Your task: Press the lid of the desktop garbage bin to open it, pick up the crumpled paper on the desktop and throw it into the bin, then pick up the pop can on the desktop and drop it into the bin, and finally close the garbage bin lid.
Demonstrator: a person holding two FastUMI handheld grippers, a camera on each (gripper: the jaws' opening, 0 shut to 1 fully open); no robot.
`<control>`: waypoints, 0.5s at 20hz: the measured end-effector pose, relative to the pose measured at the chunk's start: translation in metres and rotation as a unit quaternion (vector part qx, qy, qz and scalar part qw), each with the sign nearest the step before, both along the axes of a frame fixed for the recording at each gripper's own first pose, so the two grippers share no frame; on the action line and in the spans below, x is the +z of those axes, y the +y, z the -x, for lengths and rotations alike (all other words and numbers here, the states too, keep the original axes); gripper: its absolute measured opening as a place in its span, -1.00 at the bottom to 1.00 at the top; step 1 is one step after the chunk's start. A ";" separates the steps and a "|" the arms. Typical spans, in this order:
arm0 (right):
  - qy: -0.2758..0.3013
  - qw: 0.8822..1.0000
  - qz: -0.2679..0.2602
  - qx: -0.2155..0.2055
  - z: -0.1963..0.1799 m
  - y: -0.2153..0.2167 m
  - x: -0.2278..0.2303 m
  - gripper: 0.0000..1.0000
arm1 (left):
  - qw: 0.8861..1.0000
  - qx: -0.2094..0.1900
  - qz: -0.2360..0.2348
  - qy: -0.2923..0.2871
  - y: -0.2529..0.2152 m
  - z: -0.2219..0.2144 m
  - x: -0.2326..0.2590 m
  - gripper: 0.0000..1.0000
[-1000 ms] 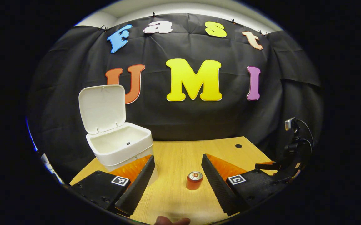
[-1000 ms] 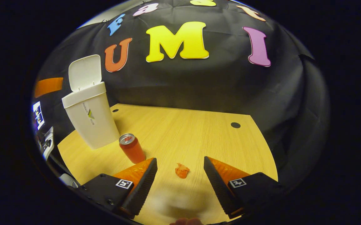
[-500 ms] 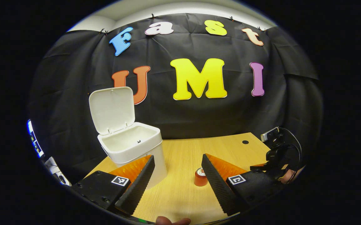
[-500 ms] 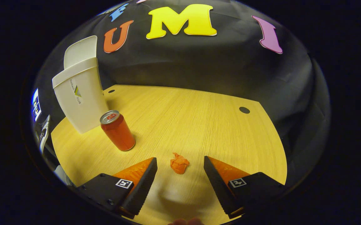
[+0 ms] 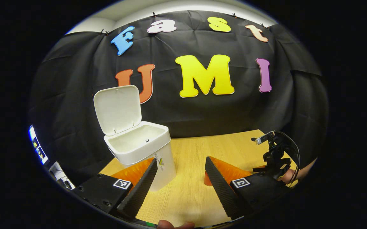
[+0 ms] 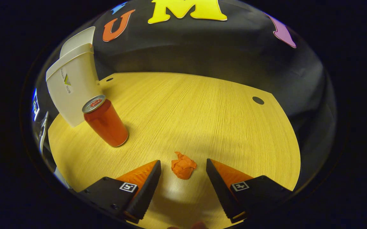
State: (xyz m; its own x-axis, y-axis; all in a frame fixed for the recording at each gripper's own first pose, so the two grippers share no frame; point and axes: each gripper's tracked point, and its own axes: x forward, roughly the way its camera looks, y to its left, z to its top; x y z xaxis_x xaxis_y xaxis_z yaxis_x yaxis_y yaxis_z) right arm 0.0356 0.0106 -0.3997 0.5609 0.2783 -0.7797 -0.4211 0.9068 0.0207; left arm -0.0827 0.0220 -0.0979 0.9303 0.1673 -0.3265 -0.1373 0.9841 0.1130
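The white bin (image 5: 139,149) stands on the wooden table with its lid (image 5: 117,108) swung up and open. My left gripper (image 5: 180,162) is open and empty, above the table in front of the bin. A sliver of the red pop can (image 5: 206,182) peeks out behind its right finger. In the right gripper view the crumpled orange paper (image 6: 183,168) lies on the table just between the tips of my open right gripper (image 6: 182,162), untouched. The pop can (image 6: 105,122) stands upright to the left, close in front of the bin (image 6: 70,87).
The wooden table (image 6: 202,105) has a small dark hole (image 6: 258,100) near its far right corner and another by the bin. The right gripper's body with its cable (image 5: 274,156) and the hand (image 5: 293,175) holding it sit at the table's right edge.
The right gripper has come down and forward, so the paper now sits between its fingertips. In the left gripper view the bin has shifted right and the can has slipped behind the right finger.
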 end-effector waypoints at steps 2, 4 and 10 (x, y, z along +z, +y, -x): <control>0.006 1.000 0.002 0.002 -0.003 0.000 -0.004 0.63 | 1.000 0.002 -0.001 0.000 0.004 0.000 0.000 0.97; 0.012 1.000 -0.001 0.004 -0.003 0.004 -0.006 0.39 | 1.000 0.008 -0.003 -0.001 0.010 -0.001 0.001 0.96; 0.042 0.999 0.028 0.003 0.006 -0.002 -0.020 -0.38 | 1.000 0.015 -0.009 -0.007 0.018 -0.003 0.003 0.98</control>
State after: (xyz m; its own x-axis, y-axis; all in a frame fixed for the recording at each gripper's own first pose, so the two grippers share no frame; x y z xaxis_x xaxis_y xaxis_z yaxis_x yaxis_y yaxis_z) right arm 0.0293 0.0086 -0.4195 0.4914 0.2358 -0.8384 -0.4252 0.9051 0.0054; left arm -0.0793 0.0395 -0.0946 0.9292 0.1998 -0.3110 -0.1674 0.9776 0.1279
